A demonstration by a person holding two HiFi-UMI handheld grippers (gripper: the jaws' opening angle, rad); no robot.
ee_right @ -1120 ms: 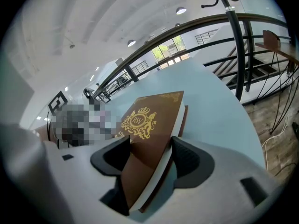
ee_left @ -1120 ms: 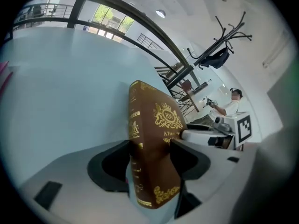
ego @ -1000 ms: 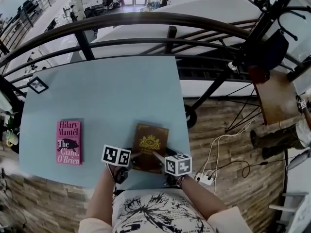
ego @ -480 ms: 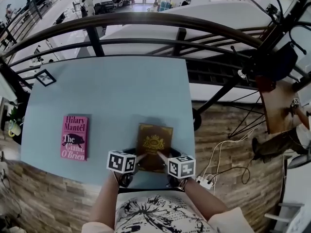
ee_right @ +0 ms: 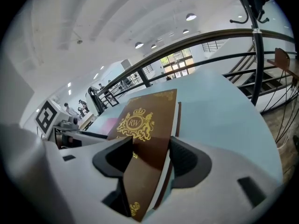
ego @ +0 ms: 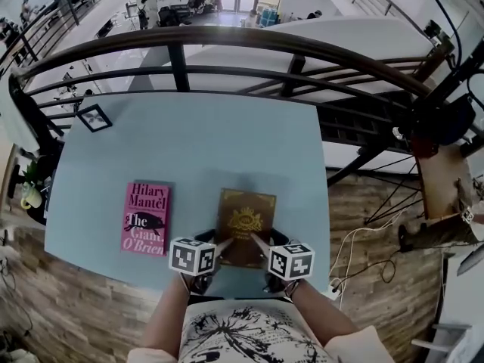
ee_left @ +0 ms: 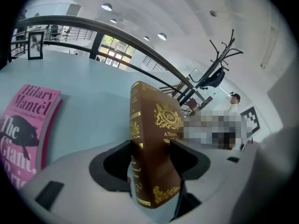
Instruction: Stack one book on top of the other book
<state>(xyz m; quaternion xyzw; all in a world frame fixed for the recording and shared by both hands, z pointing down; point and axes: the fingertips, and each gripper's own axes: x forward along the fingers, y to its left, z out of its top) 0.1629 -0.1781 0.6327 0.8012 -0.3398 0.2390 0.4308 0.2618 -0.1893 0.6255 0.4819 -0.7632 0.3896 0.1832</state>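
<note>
A brown book with gold crest (ego: 246, 221) is raised a little off the light-blue table (ego: 197, 142) near its front edge. My left gripper (ego: 225, 243) and my right gripper (ego: 257, 240) are both shut on its near end. In the left gripper view the book (ee_left: 156, 125) stands spine up between the pads of the left gripper (ee_left: 152, 160). The right gripper (ee_right: 149, 157) has just been closing its jaws, and the book's cover (ee_right: 145, 122) is clamped between them. A pink book (ego: 146, 218) lies flat to the left, also in the left gripper view (ee_left: 25, 125).
A small framed picture (ego: 94, 117) stands at the table's far left corner. A dark curved railing (ego: 227, 44) runs behind the table. A pot with a plant (ego: 30, 195) sits beyond the left edge. Wooden floor with cables lies to the right.
Both grippers have lifted the brown book and carried it leftward, so the gap to the pink book has narrowed. The pink book has stayed where it was.
</note>
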